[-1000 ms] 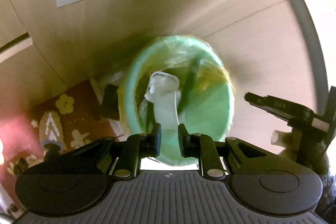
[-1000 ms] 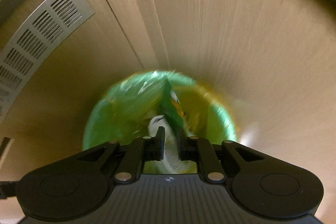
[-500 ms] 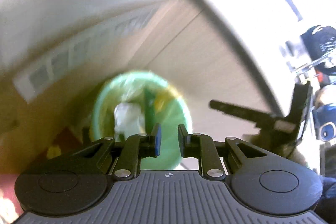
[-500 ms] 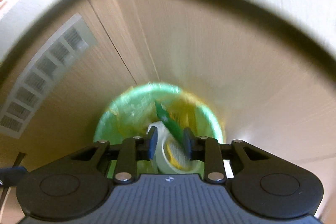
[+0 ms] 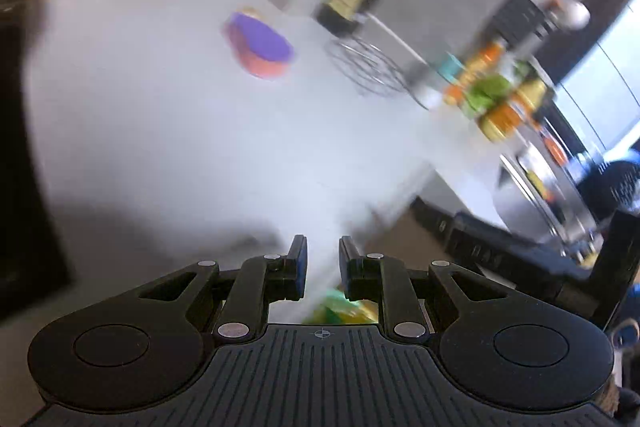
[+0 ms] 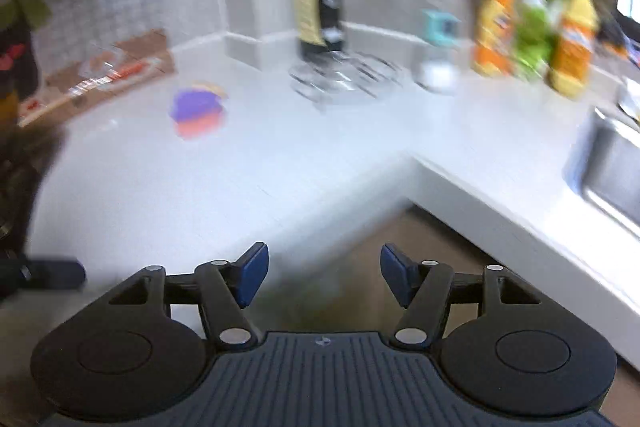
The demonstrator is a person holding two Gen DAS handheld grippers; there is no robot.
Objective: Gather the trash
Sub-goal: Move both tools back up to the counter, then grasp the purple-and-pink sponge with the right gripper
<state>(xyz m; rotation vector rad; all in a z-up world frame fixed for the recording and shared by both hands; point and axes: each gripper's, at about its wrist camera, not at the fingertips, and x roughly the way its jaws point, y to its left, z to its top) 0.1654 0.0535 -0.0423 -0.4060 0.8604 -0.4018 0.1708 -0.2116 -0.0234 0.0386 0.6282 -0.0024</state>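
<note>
Change since half a second ago: both views have swung up from the green-lined bin against the wood panel to a white L-shaped counter (image 6: 280, 163); the right tongs, then narrow around a green wrapper, are now spread and empty. Both frames are motion-blurred.

Left tongs (image 5: 322, 267): narrow gap between the blue-padded tips, nothing gripped. A green and yellow smear, apparently the bin liner (image 5: 340, 309), shows just below and behind the tips; its contents cannot be made out.

Right tongs (image 6: 324, 273): wide apart, nothing between the pads. Brown cabinet front lies under the gap. In the left view this tool appears as a dark shape at the right edge (image 5: 560, 267).

Items on the counter:
- purple and orange sponge (image 6: 198, 111), alone on open white surface, well apart from the other items; too blurred to judge further.
- dark bottle with a cream label (image 6: 318, 15), upright in the back corner.
- wire rack (image 6: 346, 75), just in front of the dark bottle.
- small teal-topped container (image 6: 438, 51), right of the rack.
- row of orange, green and yellow bottles (image 6: 532, 35), upright along the back wall.
- brown board with red and white patches (image 6: 100, 75), at the far left against the tiled wall.
- steel sink (image 6: 608, 171), set into the right arm of the counter.
</note>
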